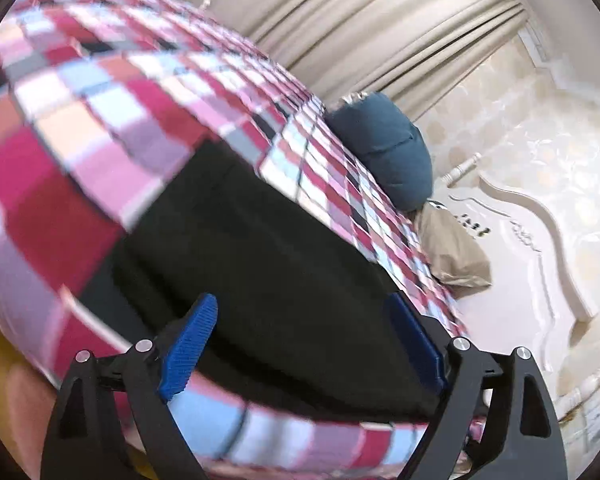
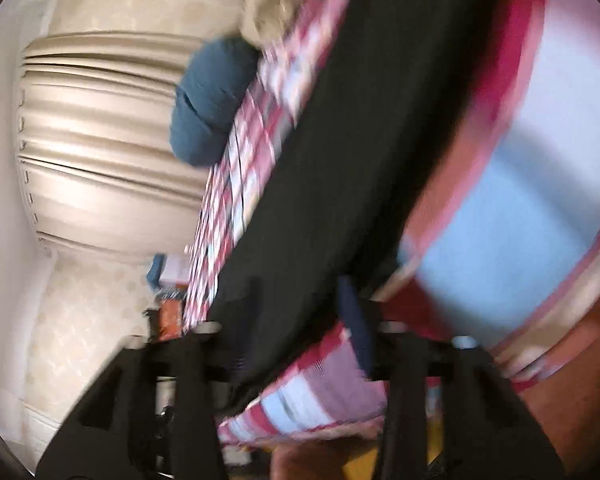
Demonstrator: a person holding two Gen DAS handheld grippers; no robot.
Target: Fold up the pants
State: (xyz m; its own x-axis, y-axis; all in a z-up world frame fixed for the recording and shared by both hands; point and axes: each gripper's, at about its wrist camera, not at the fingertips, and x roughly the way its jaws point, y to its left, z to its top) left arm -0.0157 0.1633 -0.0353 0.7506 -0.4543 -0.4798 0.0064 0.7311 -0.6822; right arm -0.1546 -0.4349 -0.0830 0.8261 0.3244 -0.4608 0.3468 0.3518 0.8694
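Note:
Black pants [image 1: 260,264] lie flat on a bed with a red, pink and blue checked cover [image 1: 100,112]. My left gripper [image 1: 304,344] is open, its blue fingers [image 1: 188,348] spread wide just above the near end of the pants. In the right wrist view the pants [image 2: 340,152] run as a long dark strip across the checked cover [image 2: 520,200]. My right gripper [image 2: 296,320] is blurred, low at the near end of the pants, with fabric between its fingers; its jaws look spread apart.
A blue cushion [image 1: 392,148] sits at the bed's far edge, with a beige bag [image 1: 456,256] beside it. Cream curtains [image 1: 360,28] and a white carved headboard [image 1: 540,248] stand beyond. The blue cushion also shows in the right wrist view [image 2: 208,100].

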